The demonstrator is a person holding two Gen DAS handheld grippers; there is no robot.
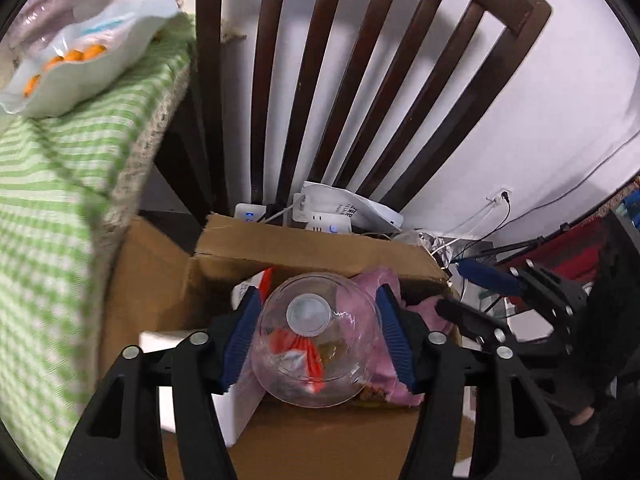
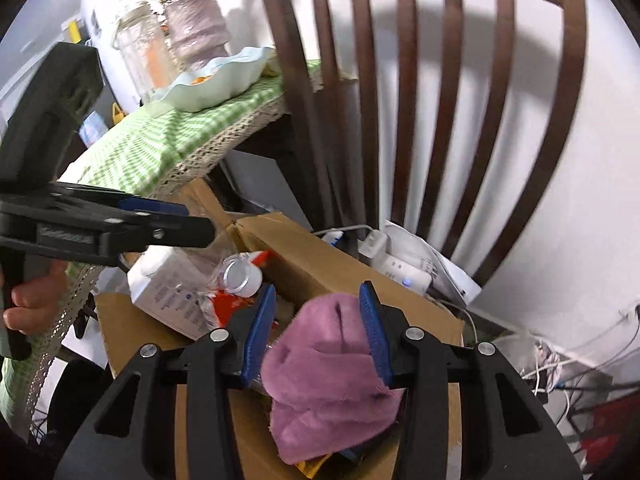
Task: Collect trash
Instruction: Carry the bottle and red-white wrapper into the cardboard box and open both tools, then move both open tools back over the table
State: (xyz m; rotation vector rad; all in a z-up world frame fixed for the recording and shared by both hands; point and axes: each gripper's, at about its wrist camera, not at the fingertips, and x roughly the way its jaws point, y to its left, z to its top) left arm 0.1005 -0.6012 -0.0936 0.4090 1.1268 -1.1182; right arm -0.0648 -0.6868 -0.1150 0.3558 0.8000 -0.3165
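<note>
Clear plastic cup (image 1: 316,340) first: it sits bottom-up between the blue pads of the left gripper (image 1: 316,336), hanging right over the open cardboard box (image 1: 256,240), with scraps of orange wrapper showing through its wall. The left pad touches the cup's side and the right one sits right against it, so I'd call that held, though the grip looks light. Next door, the pink cloth (image 2: 328,364) is bunched between the jaws of the right gripper (image 2: 320,336) at a middling width; its right pad is against the fabric, the left stands just clear, and the cloth seems to rest on the box contents rather than hang — released, I'd judge.

So this is the drop. To do it well, keep the cup centred above the box mouth, away from the near rim and the white carton (image 2: 168,288), then part the left tongs fully so the cup falls instead of clinging to one pad. Lift straight up afterwards — the two grippers are close together, and the chair (image 1: 360,80) with the power strips (image 1: 320,220) is just behind.
</note>
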